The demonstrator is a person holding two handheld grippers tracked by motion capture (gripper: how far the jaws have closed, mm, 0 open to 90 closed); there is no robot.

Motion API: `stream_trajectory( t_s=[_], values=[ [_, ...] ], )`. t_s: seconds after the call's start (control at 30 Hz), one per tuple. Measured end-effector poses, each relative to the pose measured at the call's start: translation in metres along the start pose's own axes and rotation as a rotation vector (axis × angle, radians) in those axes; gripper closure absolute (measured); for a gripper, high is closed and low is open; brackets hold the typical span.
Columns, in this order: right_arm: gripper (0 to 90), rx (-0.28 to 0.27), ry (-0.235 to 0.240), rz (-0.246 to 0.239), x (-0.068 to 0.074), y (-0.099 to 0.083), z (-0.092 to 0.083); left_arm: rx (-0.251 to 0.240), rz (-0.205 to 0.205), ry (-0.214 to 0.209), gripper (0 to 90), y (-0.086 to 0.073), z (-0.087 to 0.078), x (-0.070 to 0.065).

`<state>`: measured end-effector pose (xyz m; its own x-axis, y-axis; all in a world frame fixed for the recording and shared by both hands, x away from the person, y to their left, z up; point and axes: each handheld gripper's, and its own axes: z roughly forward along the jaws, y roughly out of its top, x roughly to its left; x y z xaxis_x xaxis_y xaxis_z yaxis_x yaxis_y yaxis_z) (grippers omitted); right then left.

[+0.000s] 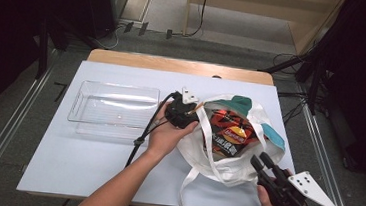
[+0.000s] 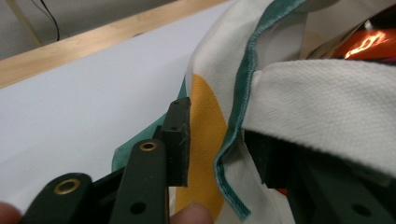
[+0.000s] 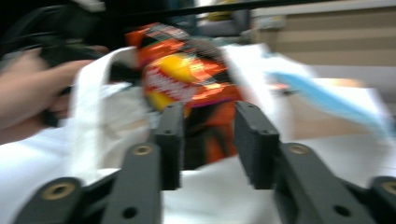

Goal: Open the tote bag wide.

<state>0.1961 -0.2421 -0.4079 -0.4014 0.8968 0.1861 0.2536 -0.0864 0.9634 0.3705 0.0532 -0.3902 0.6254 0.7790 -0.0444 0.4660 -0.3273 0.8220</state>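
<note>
Now left gripper (image 1: 195,115) jaws part-open around tote (image 1: 225,169) rim, pads off cloth; right gripper (image 1: 261,161) part-open, empty, near chip bag (image 1: 228,132).

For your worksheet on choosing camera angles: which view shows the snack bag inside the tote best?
The high view: the snack bag lies whole and sharp in the open tote bag, print legible. The right gripper view shows it close but blurred, partly behind the jaws. The left gripper view catches just an orange sliver past the tote's rim.
</note>
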Motion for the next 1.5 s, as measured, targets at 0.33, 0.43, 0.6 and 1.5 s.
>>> stream_trajectory(
  t_s=[0.33,0.43,0.6,1.5],
  values=[
    [71.0,0.205,-0.093,0.124,-0.019,-0.029,0.006,-0.106,-0.048,-0.063,54.5,-0.011,-0.038,0.0],
    [82.6,0.192,-0.056,0.101,-0.017,-0.024,0.005,-0.129,-0.039,-0.081,54.2,-0.018,-0.051,-0.006],
    [83.5,0.113,0.031,0.068,-0.005,-0.009,0.003,-0.155,-0.011,-0.131,54.0,-0.038,-0.07,-0.021],
    [82.5,0.096,0.087,0.004,0.022,0.004,0.049,-0.125,0.004,-0.212,86.6,-0.078,-0.081,-0.049]
  ],
)
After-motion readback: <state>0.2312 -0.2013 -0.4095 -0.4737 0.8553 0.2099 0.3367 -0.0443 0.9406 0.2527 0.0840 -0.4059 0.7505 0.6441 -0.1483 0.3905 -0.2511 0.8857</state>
